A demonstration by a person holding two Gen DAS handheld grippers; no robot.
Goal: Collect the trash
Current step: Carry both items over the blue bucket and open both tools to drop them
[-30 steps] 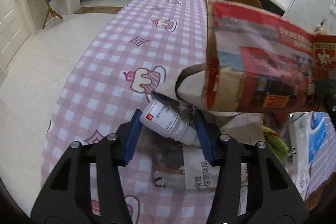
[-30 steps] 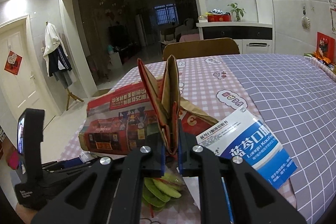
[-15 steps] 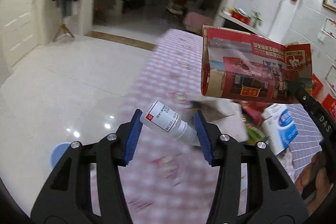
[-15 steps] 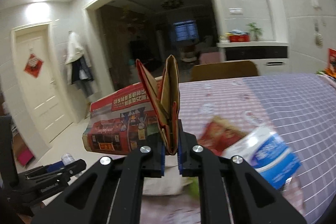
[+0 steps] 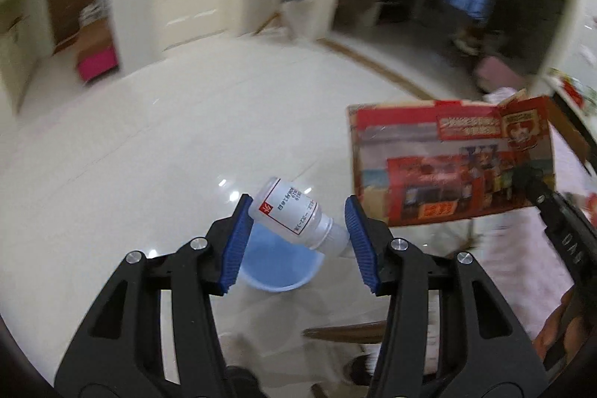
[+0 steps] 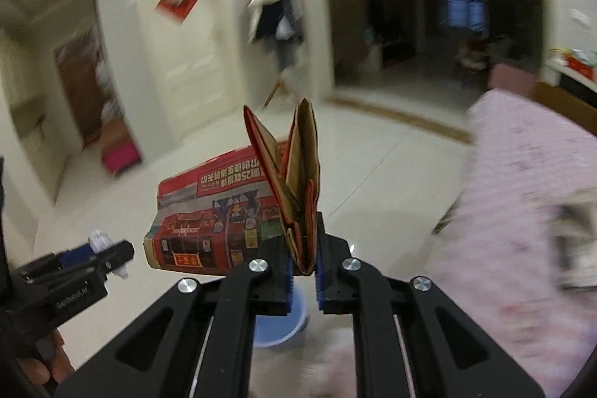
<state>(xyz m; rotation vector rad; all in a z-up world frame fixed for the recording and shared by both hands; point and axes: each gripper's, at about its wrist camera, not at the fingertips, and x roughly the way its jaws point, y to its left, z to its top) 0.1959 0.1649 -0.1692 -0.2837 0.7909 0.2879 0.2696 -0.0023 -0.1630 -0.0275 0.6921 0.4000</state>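
Observation:
My left gripper (image 5: 298, 222) is shut on a small white plastic bottle (image 5: 294, 217) with a red-and-white label, held slantwise between the blue pads. It hangs over the floor, above a light blue bucket (image 5: 278, 265). My right gripper (image 6: 302, 250) is shut on the folded flap of a red printed cardboard box (image 6: 212, 230), which sticks out to its left. That box (image 5: 451, 166) shows at the right of the left wrist view, with the right gripper's black finger behind it. The left gripper (image 6: 108, 252) with the bottle tip shows at the right wrist view's lower left. The blue bucket (image 6: 294, 319) lies below my right gripper.
The pink checked tablecloth (image 6: 522, 248) of the table lies to the right. Glossy white floor tiles (image 5: 149, 155) spread ahead. A white door (image 6: 186, 36), a coat stand with clothes (image 6: 276, 10) and a dark doorway stand beyond. A wooden chair back (image 5: 343, 332) sits low at right.
Both grippers have swung left off the table and out over the floor, each keeping its load. The blue bucket has come under them. The background is blurred by the motion.

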